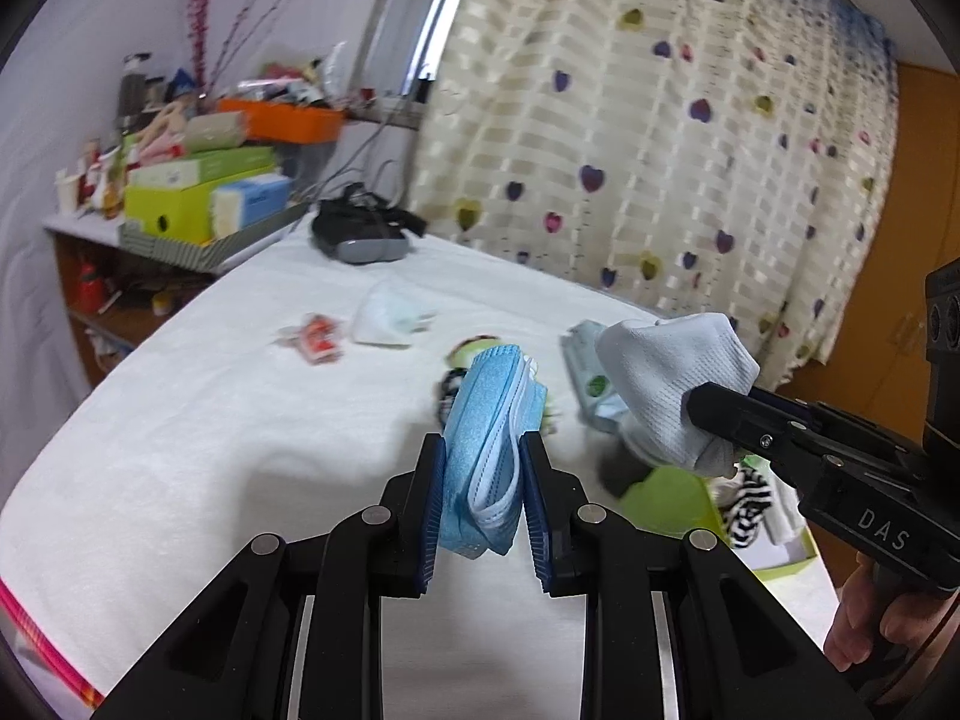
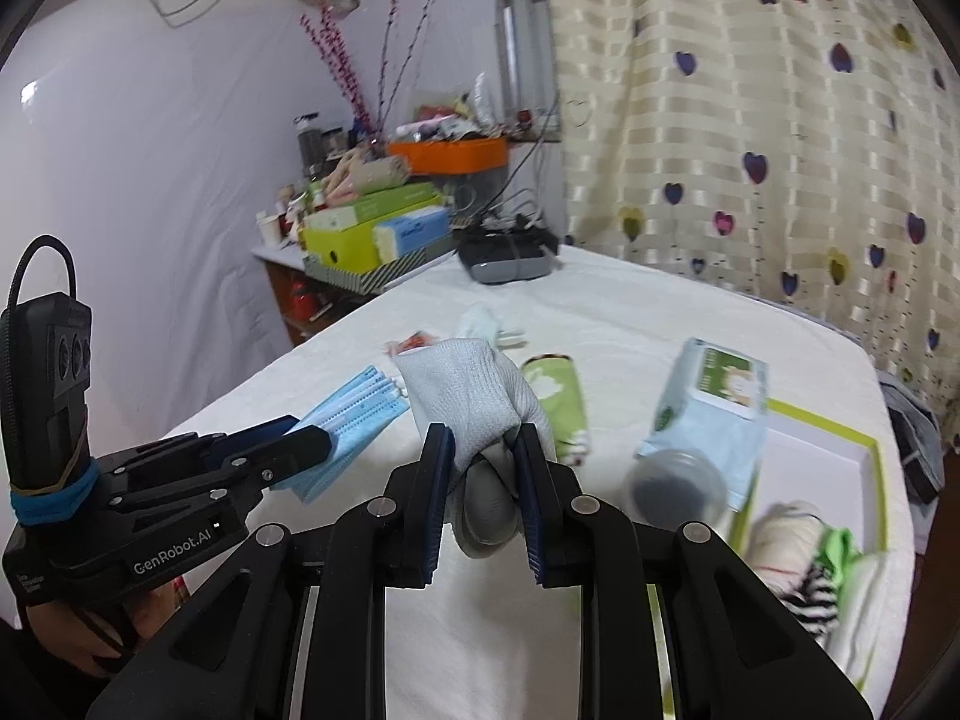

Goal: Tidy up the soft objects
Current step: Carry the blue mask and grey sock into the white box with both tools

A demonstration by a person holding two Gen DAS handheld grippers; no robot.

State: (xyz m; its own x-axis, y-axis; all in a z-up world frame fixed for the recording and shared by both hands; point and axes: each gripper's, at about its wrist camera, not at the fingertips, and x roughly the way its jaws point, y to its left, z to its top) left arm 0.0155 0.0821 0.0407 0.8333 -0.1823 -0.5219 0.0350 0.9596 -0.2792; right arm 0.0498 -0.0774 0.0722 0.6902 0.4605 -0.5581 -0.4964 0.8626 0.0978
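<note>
Masks (image 1: 483,450) sit clamped in left gripper (image 1: 483,516), lifted above the white tabletop (image 1: 240,420); right gripper (image 2: 480,492) is clenched on a pale sock (image 2: 468,402), also held in the air. Next, I judge: carry both over to green-rimmed box (image 2: 864,450) on right w/ other soft stuff, lower inside before releasing, avoid wipes pack (image 2: 714,408) & cup (image 2: 555,402). White mask (image 1: 384,318) farther back waits.

The 2 tongs hang side by side above the bed: left tongs (image 1: 483,468) clamp a blue mask (image 1: 486,438), right tongs (image 2: 480,456) clamp a white sock (image 2: 468,402).
</note>
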